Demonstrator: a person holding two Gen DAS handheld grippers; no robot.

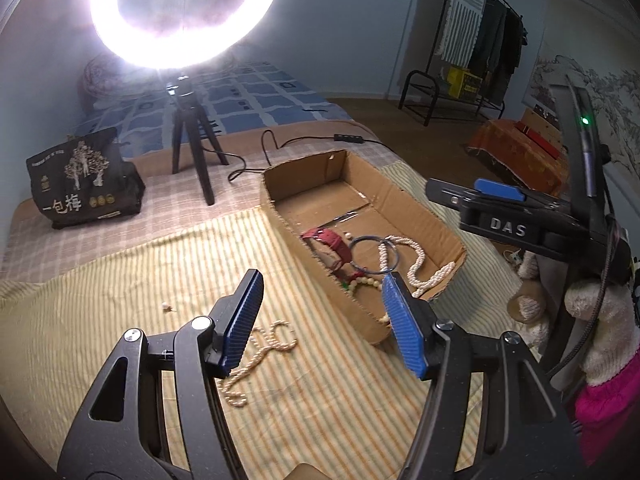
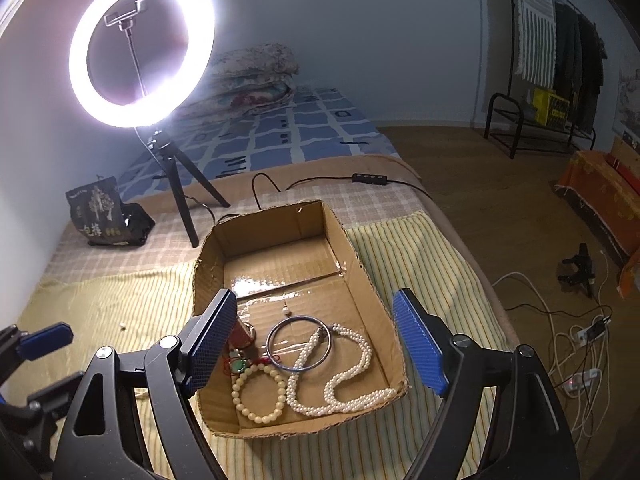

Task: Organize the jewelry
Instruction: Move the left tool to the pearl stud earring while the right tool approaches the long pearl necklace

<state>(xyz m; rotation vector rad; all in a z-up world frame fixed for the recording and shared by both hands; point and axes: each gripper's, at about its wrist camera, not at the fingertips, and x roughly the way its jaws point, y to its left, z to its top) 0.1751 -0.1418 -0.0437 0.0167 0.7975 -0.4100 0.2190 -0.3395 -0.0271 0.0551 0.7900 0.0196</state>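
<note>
An open cardboard box (image 2: pixel 368 280) sits on the striped cloth; it also shows in the left wrist view (image 1: pixel 416 208). Inside lie a long pearl necklace (image 2: pixel 344 380), a cream bead bracelet (image 2: pixel 260 392), a blue metal bangle (image 2: pixel 298 346) and a red watch (image 1: pixel 332 242). A second pearl necklace (image 1: pixel 260 356) lies on the cloth left of the box, with a small pearl piece (image 1: pixel 166 306) farther left. My left gripper (image 1: pixel 320 312) is open and empty above that necklace. My right gripper (image 2: pixel 316 340) is open and empty, hovering over the box.
A ring light on a tripod (image 2: pixel 176 184) stands behind the box, with a black snack bag (image 2: pixel 108 212) to its left and a cable with a controller (image 2: pixel 370 179) behind. The bed's edge drops to the floor on the right, where cables (image 2: pixel 576 344) lie.
</note>
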